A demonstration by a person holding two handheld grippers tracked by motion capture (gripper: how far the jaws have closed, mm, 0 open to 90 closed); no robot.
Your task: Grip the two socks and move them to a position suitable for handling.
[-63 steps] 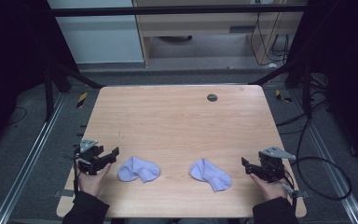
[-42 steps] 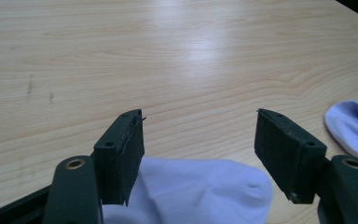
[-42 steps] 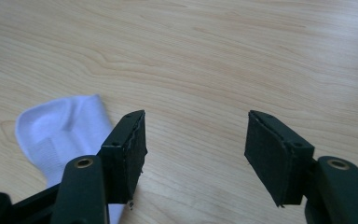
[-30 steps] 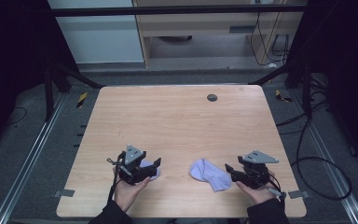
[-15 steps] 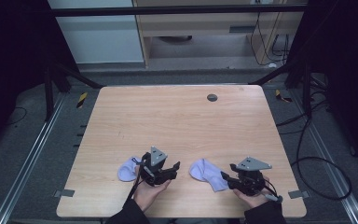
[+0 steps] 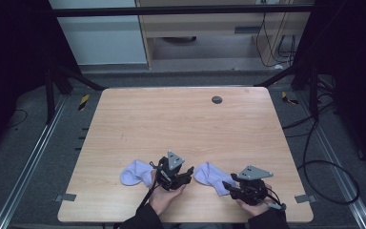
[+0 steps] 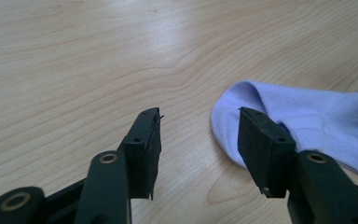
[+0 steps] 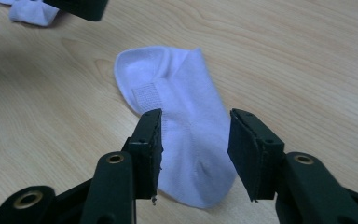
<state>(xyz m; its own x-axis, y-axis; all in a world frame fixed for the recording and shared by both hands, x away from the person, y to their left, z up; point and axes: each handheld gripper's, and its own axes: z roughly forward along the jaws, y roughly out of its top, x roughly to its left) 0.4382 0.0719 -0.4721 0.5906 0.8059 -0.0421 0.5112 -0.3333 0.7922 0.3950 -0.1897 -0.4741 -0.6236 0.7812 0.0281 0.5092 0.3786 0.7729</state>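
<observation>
The desk (image 6: 181, 124) is pale wood-grain laminate, smooth with a soft sheen. Both socks, one (image 8: 186, 126) near the right tool (image 8: 195, 149) and one (image 6: 136, 172) at the left tool's (image 7: 198, 144) nine o'clock, are lilac knit cloth, matt, with a ribbed cuff. The tools' jaws look like matt black plastic with brass-coloured rivets.

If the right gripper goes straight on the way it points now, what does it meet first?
Probably the right sock: it lies between the right gripper's open fingers, and just ahead of them. Depth is unclear.
</observation>
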